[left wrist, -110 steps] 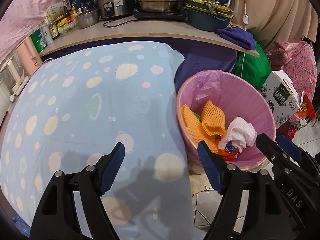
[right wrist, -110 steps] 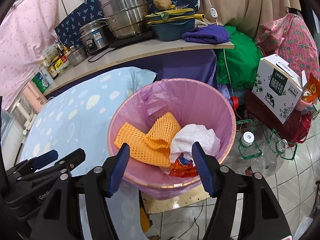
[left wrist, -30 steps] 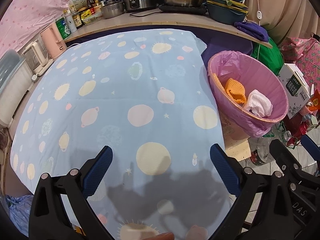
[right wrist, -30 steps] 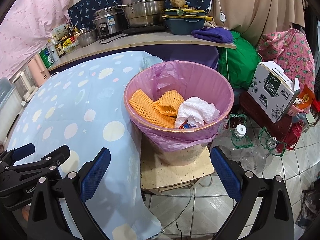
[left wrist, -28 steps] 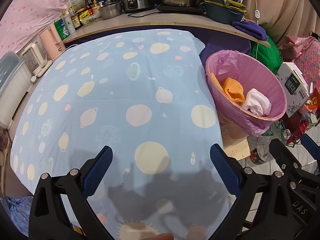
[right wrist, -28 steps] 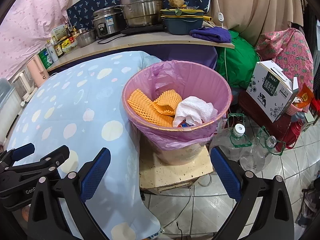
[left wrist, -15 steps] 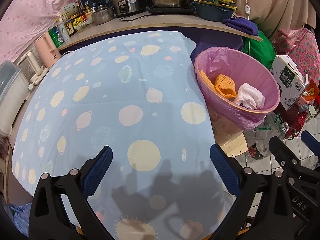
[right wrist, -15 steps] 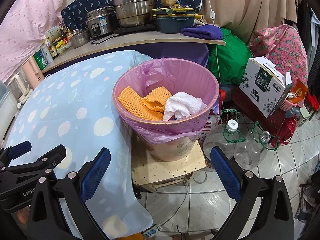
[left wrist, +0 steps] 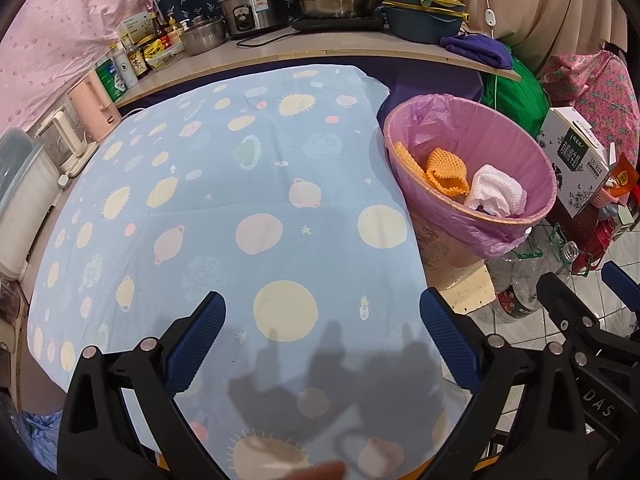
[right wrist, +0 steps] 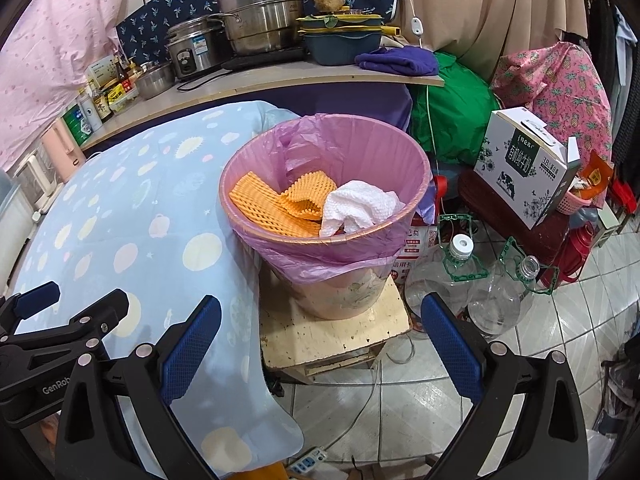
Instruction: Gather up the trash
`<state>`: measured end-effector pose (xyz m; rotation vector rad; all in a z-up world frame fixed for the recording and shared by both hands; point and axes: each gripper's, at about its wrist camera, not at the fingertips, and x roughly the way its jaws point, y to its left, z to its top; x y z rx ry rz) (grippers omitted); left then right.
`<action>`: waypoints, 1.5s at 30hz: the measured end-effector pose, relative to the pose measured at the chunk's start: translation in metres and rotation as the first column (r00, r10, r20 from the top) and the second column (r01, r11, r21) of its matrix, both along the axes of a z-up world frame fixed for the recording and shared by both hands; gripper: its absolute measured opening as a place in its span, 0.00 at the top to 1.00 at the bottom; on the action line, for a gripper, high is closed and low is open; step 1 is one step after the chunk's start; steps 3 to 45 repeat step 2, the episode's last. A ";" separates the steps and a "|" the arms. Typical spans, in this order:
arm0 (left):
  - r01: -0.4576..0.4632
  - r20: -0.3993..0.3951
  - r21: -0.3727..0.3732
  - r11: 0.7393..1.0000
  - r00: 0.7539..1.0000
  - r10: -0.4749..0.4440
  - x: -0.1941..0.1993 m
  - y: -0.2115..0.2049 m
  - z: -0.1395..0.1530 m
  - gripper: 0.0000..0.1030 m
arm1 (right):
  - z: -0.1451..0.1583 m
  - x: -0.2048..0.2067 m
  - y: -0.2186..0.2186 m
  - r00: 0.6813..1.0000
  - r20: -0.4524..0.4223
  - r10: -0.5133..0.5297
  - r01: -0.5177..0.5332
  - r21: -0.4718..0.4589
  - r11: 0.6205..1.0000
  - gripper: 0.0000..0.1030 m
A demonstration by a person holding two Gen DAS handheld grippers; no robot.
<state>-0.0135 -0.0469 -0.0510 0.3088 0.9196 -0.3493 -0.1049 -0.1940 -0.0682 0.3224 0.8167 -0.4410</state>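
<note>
A bin with a pink liner [right wrist: 360, 248] stands on a low wooden stool [right wrist: 336, 336] at the right of the table; it also shows in the left wrist view [left wrist: 500, 236]. It holds orange foam netting [right wrist: 264, 208], a crumpled white paper towel [right wrist: 360, 204] and something red-orange beneath. My left gripper [left wrist: 322, 340] is open and empty above the near end of the blue planet-print tablecloth [left wrist: 240, 200]. My right gripper [right wrist: 320, 340] is open and empty, held back from the bin above the stool.
A counter behind carries pots [right wrist: 260, 20], a rice cooker [right wrist: 192, 54], bottles and a purple cloth [right wrist: 396, 60]. On the floor right of the bin stand clear plastic jugs [right wrist: 448, 276], a milk carton box [right wrist: 524, 160], a red flask and a green bag.
Both grippers have drawn back and up from the bin, which now looks smaller and farther away. Both jaws have opened wider since the earliest frames. The trash in the bin has not moved.
</note>
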 end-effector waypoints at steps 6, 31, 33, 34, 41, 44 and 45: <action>-0.003 -0.004 -0.003 1.000 1.000 0.003 0.001 0.001 0.000 0.10 | 0.001 0.000 0.000 1.000 0.002 0.001 -0.001 0.000 1.000 0.06; -0.003 -0.004 -0.003 1.000 1.000 0.003 0.001 0.001 0.000 0.10 | 0.001 0.000 0.000 1.000 0.002 0.001 -0.001 0.000 1.000 0.06; -0.003 -0.004 -0.003 1.000 1.000 0.003 0.001 0.001 0.000 0.10 | 0.001 0.000 0.000 1.000 0.002 0.001 -0.001 0.000 1.000 0.06; -0.003 -0.004 -0.003 1.000 1.000 0.003 0.001 0.001 0.000 0.10 | 0.001 0.000 0.000 1.000 0.002 0.001 -0.001 0.000 1.000 0.06; -0.003 -0.004 -0.003 1.000 1.000 0.003 0.001 0.001 0.000 0.10 | 0.001 0.000 0.000 1.000 0.002 0.001 -0.001 0.000 1.000 0.06; -0.003 -0.004 -0.003 1.000 1.000 0.003 0.001 0.001 0.000 0.10 | 0.001 0.000 0.000 1.000 0.002 0.001 -0.001 0.000 1.000 0.06; -0.003 -0.004 -0.003 1.000 1.000 0.003 0.001 0.001 0.000 0.10 | 0.001 0.000 0.000 1.000 0.002 0.001 -0.001 0.000 1.000 0.06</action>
